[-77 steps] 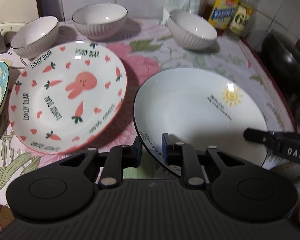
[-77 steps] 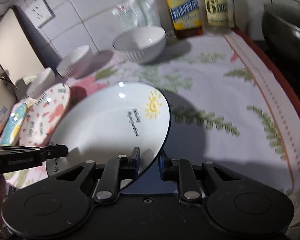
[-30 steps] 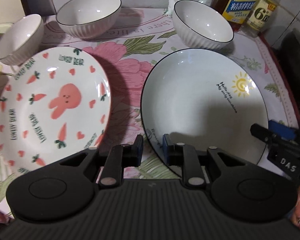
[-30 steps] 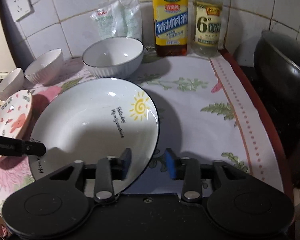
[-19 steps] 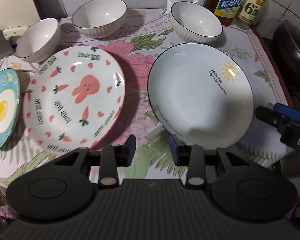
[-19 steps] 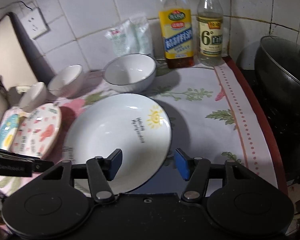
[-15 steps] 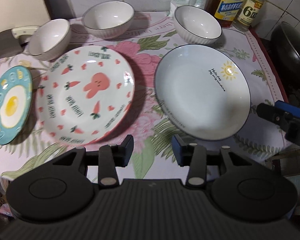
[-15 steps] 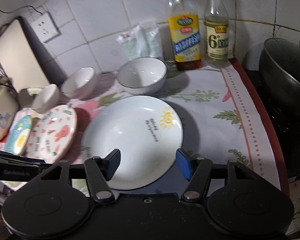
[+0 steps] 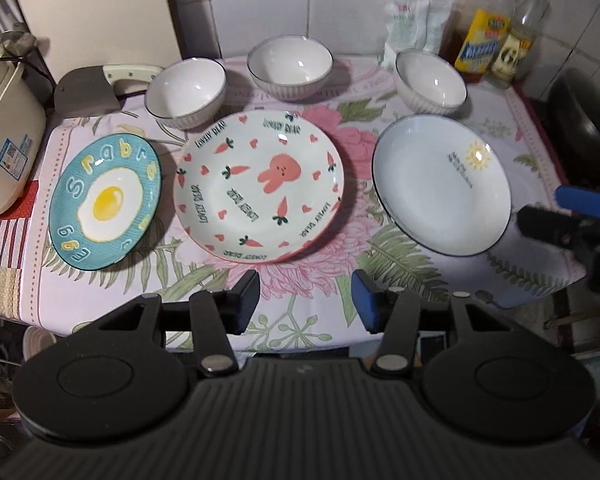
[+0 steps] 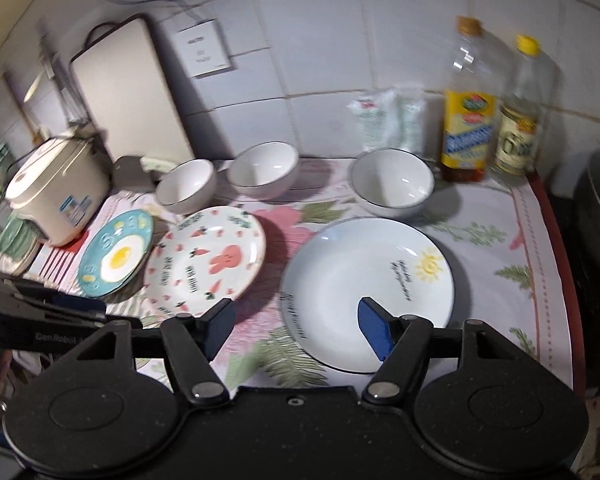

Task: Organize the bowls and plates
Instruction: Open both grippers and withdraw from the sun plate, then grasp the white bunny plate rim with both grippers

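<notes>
I look down on the floral tablecloth that covers the counter; everything in play lies flat on it. Taking the rabbit plate as the clock's centre in the left wrist view, the white plate with the sun print lies at three o'clock, apart from it, and the blue egg plate lies at nine o'clock, just beside it. The beige rice cooker stands further out at nine, past the cloth's edge.

Three white bowls stand upright in a row behind the plates: the left bowl at eleven o'clock, the middle bowl at twelve, the right bowl at two. Behind that last bowl, near the wall tiles, stand the yellow-labelled bottle and the clear bottle, touching or nearly so.

My left gripper hangs above the cloth's near edge, at six o'clock from the rabbit plate; its jaws are opening and nothing lies between them. My right gripper hangs over the near rim of the sun plate, jaws opening too, wide apart, pads clear of the plate. In the left view its fingers show at the three o'clock edge.
</notes>
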Motion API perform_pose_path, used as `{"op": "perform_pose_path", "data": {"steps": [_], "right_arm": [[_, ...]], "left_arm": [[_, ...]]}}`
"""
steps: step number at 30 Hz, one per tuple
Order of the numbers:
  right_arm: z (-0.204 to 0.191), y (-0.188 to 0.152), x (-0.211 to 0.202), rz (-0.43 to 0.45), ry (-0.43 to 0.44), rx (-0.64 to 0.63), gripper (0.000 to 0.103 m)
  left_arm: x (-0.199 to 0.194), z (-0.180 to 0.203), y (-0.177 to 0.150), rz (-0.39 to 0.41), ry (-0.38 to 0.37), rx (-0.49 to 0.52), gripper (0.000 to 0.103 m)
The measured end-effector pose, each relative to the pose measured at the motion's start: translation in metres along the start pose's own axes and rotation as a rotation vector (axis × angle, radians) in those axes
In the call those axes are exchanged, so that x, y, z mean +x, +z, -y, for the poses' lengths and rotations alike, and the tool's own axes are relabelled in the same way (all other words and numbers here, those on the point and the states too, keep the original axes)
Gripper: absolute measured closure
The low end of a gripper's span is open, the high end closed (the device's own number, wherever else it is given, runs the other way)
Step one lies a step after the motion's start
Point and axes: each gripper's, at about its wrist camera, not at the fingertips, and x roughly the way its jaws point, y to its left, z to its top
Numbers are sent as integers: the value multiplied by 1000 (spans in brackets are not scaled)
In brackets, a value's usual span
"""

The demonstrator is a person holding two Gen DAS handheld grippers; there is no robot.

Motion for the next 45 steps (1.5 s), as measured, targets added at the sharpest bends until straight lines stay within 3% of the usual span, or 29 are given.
{"op": "perform_pose_path", "data": {"steps": [8,10,12,18,23,33,38,45], "right_arm": [[-43,23,8,7,64,-103,30],[-51,28,14,11,76,-114,30],[-57,32,22,14,91,-120,30],[-67,38,53,31,123,-127,30],[-59,36,90,25,151,-58,31],[-50,33,168,-26,94,-27,31],[-42,37,196,-69,87,-35,34],[-37,42,224,-87,47,-64,40]], "left_arm": [[-14,-42,5,38,35,-59,53],[-11,-54,7,40,46,-77,47],[-5,-65,8,47,61,-93,41],[21,-89,12,39,71,-134,40],[52,-97,10,39,55,-179,40],[116,-104,11,7,58,-258,40],[135,-113,14,16,118,-294,40],[149,-121,13,5,82,-321,45]]}}
